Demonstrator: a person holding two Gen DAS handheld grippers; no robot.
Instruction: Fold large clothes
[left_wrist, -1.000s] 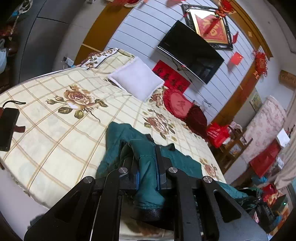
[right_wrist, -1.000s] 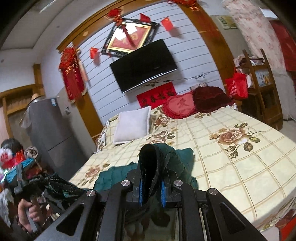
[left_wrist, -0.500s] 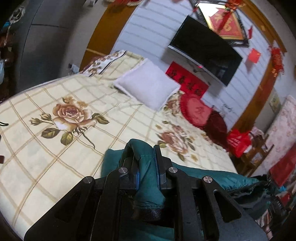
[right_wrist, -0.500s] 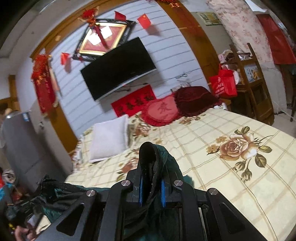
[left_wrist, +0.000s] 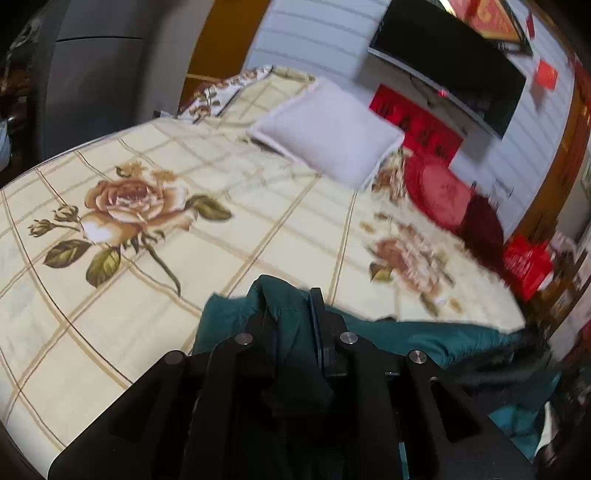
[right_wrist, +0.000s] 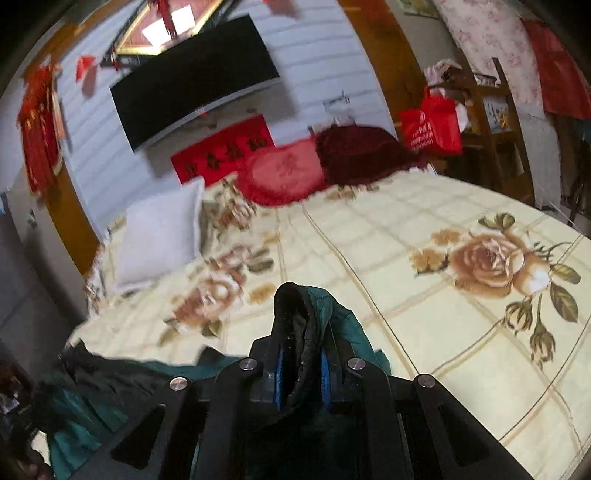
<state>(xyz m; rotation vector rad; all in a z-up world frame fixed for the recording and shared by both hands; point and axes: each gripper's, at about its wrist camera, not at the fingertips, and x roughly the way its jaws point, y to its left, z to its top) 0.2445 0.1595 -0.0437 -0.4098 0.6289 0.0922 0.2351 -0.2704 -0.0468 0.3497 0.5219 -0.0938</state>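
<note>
**Desk:** Bedroom setting, then — what fills the frame?

**Photographer:** Cream checked bedspread (left_wrist: 258, 229) printed with brown roses covers a wide bed. A white pillow (left_wrist: 328, 133) lies near the head, with a red round cushion (right_wrist: 280, 177) and a dark maroon one (right_wrist: 354, 155) beside it. On the pale panelled wall hangs a black television (right_wrist: 195, 96), a red banner with dark characters (right_wrist: 225, 153) below it. A red bag (right_wrist: 430, 123) hangs on wooden furniture off to the side of the bed.

**Desk:** And the garment?

**Photographer:** The teal jacket (left_wrist: 424, 334) is stretched across the near edge of the bed, strung between the two tools. Part of its dark lining shows where it sags off the side.

**Desk:** How do the tools stand?

**Photographer:** The left tool (left_wrist: 291, 317) is clamped on a bunched fold of teal cloth that rises between its black fingers; the left view is blurred, so the exact edge held is hard to tell. The right tool (right_wrist: 301, 365) is pinched tight on a dark, fuzzy-lined edge of the same jacket, which stands up in a loop above its blue pads (right_wrist: 324, 369). Both tools point down over the bedspread toward the pillows.
</note>
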